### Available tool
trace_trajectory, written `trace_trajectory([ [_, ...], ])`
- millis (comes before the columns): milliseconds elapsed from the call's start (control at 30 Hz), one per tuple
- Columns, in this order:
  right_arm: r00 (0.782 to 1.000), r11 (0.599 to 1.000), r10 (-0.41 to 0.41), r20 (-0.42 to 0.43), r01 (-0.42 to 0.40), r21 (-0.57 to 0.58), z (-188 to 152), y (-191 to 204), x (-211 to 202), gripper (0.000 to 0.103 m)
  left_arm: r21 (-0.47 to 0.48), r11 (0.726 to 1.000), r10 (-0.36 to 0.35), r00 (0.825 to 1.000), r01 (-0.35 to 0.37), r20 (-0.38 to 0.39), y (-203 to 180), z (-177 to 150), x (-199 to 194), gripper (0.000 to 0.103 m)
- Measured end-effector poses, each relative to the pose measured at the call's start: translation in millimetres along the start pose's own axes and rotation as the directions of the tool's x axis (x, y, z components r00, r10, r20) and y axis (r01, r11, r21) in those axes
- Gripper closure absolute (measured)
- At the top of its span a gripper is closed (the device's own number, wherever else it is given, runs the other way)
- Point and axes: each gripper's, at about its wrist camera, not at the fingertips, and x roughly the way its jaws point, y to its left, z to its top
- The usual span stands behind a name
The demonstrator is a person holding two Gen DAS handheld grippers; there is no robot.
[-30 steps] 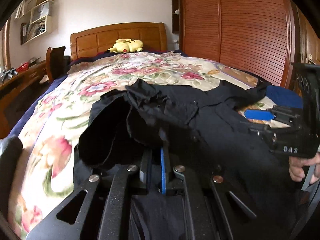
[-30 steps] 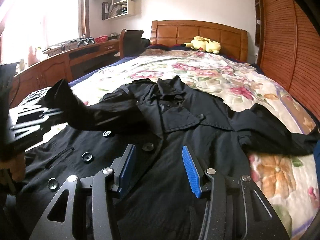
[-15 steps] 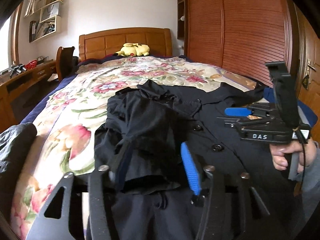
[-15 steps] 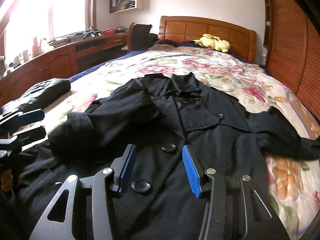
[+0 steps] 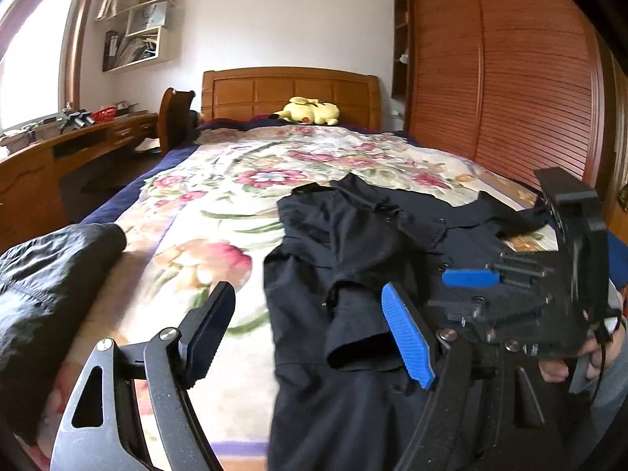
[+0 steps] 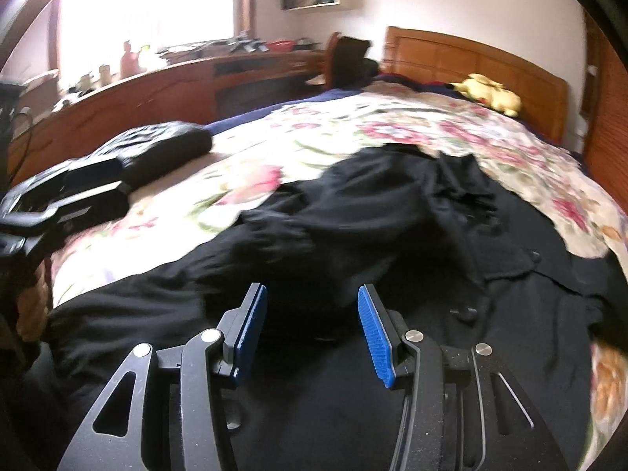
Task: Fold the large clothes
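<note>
Both tools are now seen empty: the left gripper, jaws spread wide, has released the sleeve, now laid folded across the black coat on the floral bedspread, beside the open-jawed right gripper.

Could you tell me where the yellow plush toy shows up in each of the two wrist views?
Left wrist: the yellow plush toy lies upper centre, at the head of the bed.
Right wrist: the toy lies upper right, also at the bed's head.
Shared landmark: the wooden headboard right behind it.
</note>
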Motion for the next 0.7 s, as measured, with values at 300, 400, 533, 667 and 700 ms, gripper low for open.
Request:
trace_trajectory([
  [300, 0.998, 0.995, 0.056, -0.037, -0.059, -0.075, -1.3, 23.6, 16.5, 0.041, -0.01, 1.0, 0.02, 1.0, -0.02, 0.002, 14.0, -5.0, -3.3, 0.025],
  [400, 0.996, 0.993, 0.074, -0.051, -0.079, -0.093, -2.8, 30.7, 18.9, 0.039, -0.011, 1.0, 0.022, 1.0, -0.022, -0.001, 15.7, -6.1, -2.7, 0.025],
  [533, 0.994, 0.988, 0.076, -0.081, -0.086, -0.126, -6.4, 39.3, 22.7, 0.039, -0.007, 1.0, 0.025, 1.0, -0.025, -0.006, 14.7, -7.1, -0.7, 0.025],
  [667, 0.991, 0.989, 0.061, -0.115, -0.076, -0.128, -7.9, 40.9, 30.3, 0.039, 0.003, 1.0, 0.029, 1.0, -0.029, -0.011, 11.1, -8.6, 1.2, 0.025],
  [700, 0.991, 0.989, 0.061, -0.122, -0.076, -0.123, -7.8, 39.7, 32.2, 0.039, 0.003, 1.0, 0.03, 0.999, -0.03, -0.011, 11.1, -8.5, 1.1, 0.025],
])
